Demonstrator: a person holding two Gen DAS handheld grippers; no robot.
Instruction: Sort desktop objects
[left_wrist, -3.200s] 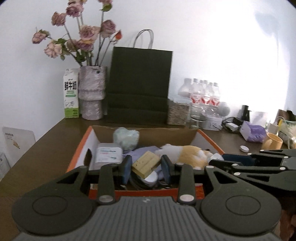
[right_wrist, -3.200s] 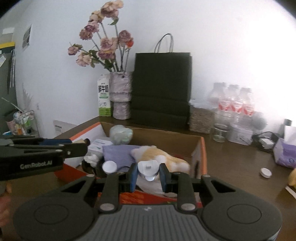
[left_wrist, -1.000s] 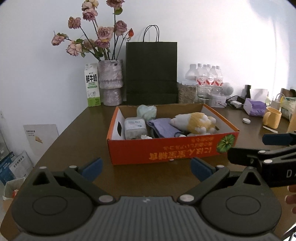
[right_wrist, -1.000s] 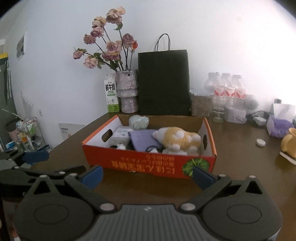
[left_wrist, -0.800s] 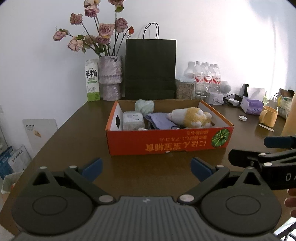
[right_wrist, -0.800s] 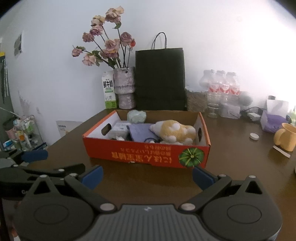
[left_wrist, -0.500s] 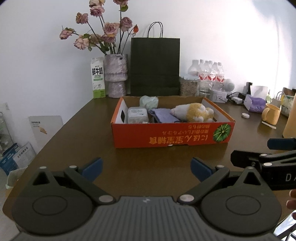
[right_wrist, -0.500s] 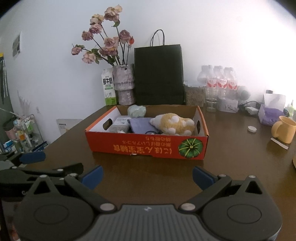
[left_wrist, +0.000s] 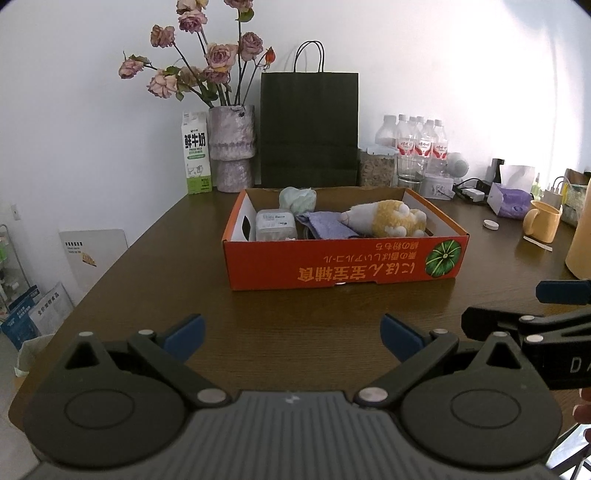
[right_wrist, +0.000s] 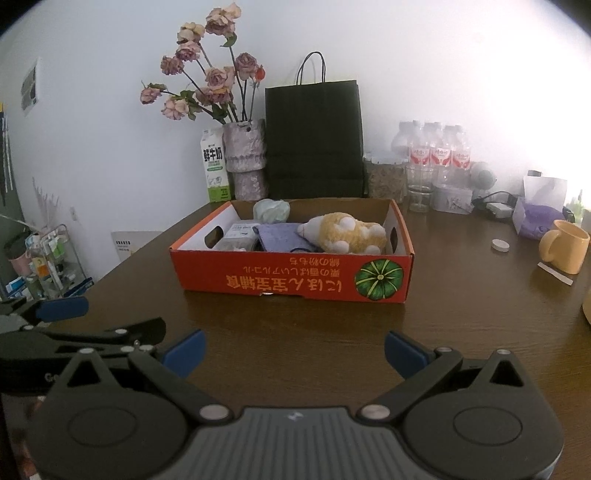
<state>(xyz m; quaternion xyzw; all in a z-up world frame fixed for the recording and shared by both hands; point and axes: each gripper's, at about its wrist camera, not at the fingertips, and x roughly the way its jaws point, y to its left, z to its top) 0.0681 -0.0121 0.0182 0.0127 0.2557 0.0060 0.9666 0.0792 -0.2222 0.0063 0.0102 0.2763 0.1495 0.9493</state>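
Claws first: the left claw (left_wrist: 291, 334) sits at the bottom of the left wrist frame with its blue-tipped fingers (left_wrist: 184, 332) spread wide and nothing between them, hovering over bare dark wood of the counter (left_wrist: 147, 266). The right claw (right_wrist: 293, 350) fills the bottom of the right wrist frame, likewise spread and empty; it also shows at the right edge of the left wrist frame.

Centre of both frames holds the orange cardboard box (left_wrist: 343, 264), resting on the counter well apart from both claws. Inside it lie a yellow-and-white plush toy (left_wrist: 384, 221), a purple cloth (left_wrist: 325, 225), a white container (left_wrist: 275, 225) at the left end, and a pale green bundle (left_wrist: 297, 199) at the back.

Behind the box, against the wall, stand a black paper bag (left_wrist: 309, 129), a vase of dried roses (left_wrist: 232, 147) and a milk carton (left_wrist: 196, 153). A yellow mug (right_wrist: 563, 245) and water bottles (right_wrist: 439, 151) occupy the right side.
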